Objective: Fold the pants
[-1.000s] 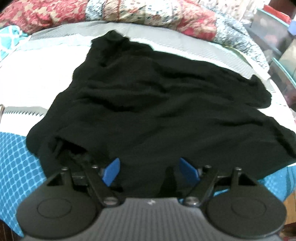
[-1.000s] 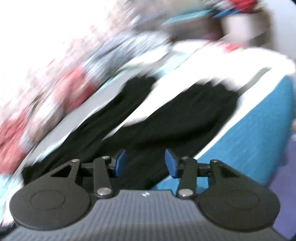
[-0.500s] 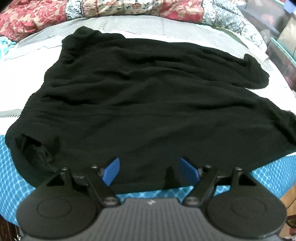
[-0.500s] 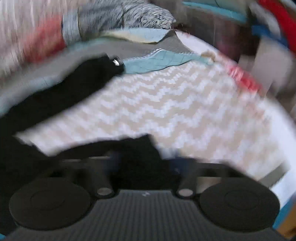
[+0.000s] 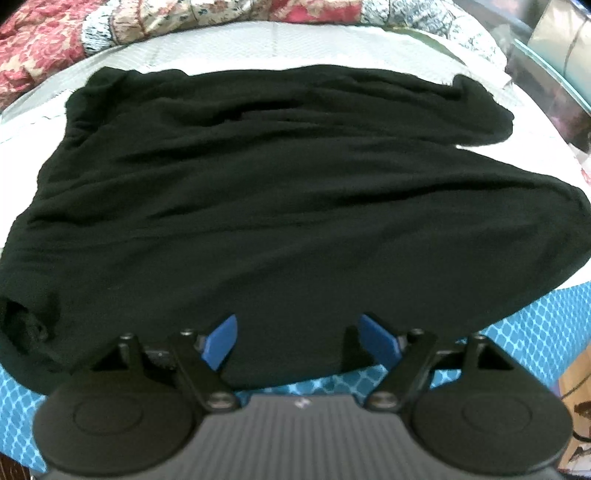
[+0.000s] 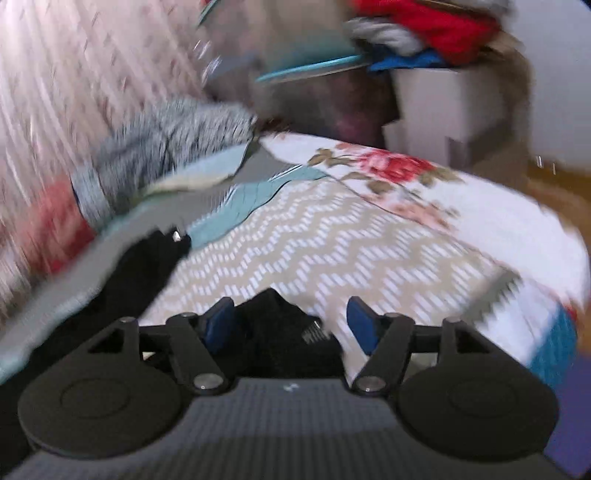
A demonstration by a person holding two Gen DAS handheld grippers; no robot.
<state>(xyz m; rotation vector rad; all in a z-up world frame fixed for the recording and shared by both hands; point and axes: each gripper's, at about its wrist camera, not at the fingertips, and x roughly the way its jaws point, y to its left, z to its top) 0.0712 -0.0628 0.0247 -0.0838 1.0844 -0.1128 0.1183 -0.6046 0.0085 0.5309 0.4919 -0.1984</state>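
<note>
Black pants (image 5: 277, 203) lie spread flat across the bed and fill the left wrist view, with both legs running off to the right. My left gripper (image 5: 299, 339) hangs open over their near edge; the fabric lies between the blue pads, which do not press on it. In the right wrist view the end of a pant leg (image 6: 284, 332) sits bunched between the blue pads of my right gripper (image 6: 291, 325). Those jaws are opening, and the right pad stands clear of the cloth. The other leg (image 6: 147, 266) stretches away on the left.
The bed has a blue patterned cover (image 5: 535, 317) at its near edge and a zigzag sheet (image 6: 314, 251). A floral blanket (image 6: 388, 166) lies beyond it. Patterned pillows (image 5: 184, 14) line the far side. Storage bins (image 5: 554, 74) and a white box (image 6: 443, 103) stand past the bed.
The left gripper slid right along the pants' near edge, still open. The right gripper swung to the leg end, narrowed its jaws around the black cloth, then spread them wide.
</note>
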